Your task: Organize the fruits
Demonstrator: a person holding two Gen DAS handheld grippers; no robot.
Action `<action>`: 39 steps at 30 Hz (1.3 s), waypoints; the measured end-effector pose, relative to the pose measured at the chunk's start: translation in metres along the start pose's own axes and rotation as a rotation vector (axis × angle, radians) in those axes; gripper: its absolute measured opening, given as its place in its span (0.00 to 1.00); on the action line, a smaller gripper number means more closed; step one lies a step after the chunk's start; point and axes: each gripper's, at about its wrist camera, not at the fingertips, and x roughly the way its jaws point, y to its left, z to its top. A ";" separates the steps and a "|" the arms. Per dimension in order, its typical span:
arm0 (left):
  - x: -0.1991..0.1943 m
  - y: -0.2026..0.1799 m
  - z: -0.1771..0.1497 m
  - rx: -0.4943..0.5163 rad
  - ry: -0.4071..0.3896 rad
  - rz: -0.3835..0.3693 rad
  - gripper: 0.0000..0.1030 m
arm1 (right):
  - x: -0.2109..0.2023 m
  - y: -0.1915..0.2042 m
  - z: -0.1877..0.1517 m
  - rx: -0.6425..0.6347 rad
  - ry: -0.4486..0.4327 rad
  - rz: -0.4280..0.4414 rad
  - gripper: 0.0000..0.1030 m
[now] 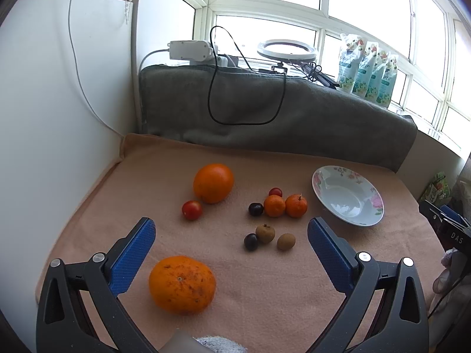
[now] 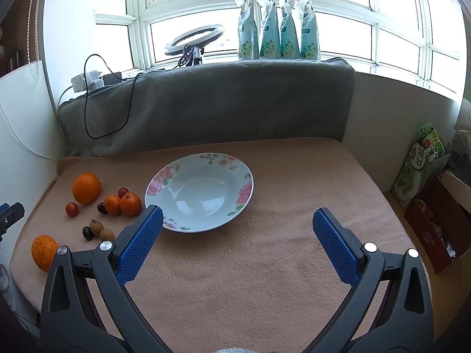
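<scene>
A floral plate (image 1: 370, 203) (image 2: 245, 182) lies empty on the peach cloth. Left of it are a large orange (image 1: 213, 182) (image 2: 86, 187), a cherry tomato (image 1: 192, 210) (image 2: 71, 209), two small tangerines (image 1: 285, 205) (image 2: 123, 204), dark cherries (image 1: 255, 209) and two brown longans (image 1: 275, 236) (image 2: 101, 230). A second large orange (image 1: 182, 284) (image 2: 44, 252) sits nearest, just inside my left gripper (image 1: 231, 229), which is open and holds nothing. My right gripper (image 2: 237, 220) hangs open over bare cloth in front of the plate.
A grey blanket (image 1: 294, 117) (image 2: 206, 103) covers the raised back ledge, with a black cable looping over it. A ring light (image 2: 194, 39) and refill pouches (image 2: 278, 26) stand on the sill. Cardboard boxes (image 2: 435, 211) sit off the right edge. White wall at left.
</scene>
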 end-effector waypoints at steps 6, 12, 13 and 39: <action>0.000 0.000 -0.001 0.002 0.000 -0.001 0.99 | -0.001 0.000 0.000 0.003 0.002 -0.001 1.00; 0.000 -0.001 0.000 0.002 0.001 0.000 0.99 | 0.000 0.000 -0.001 0.003 0.004 0.003 1.00; 0.000 -0.001 0.000 0.004 0.001 0.000 0.99 | 0.000 0.000 -0.001 0.004 0.005 0.003 1.00; 0.000 -0.004 0.001 0.015 0.002 0.002 0.99 | -0.001 -0.001 0.001 0.013 0.012 0.002 1.00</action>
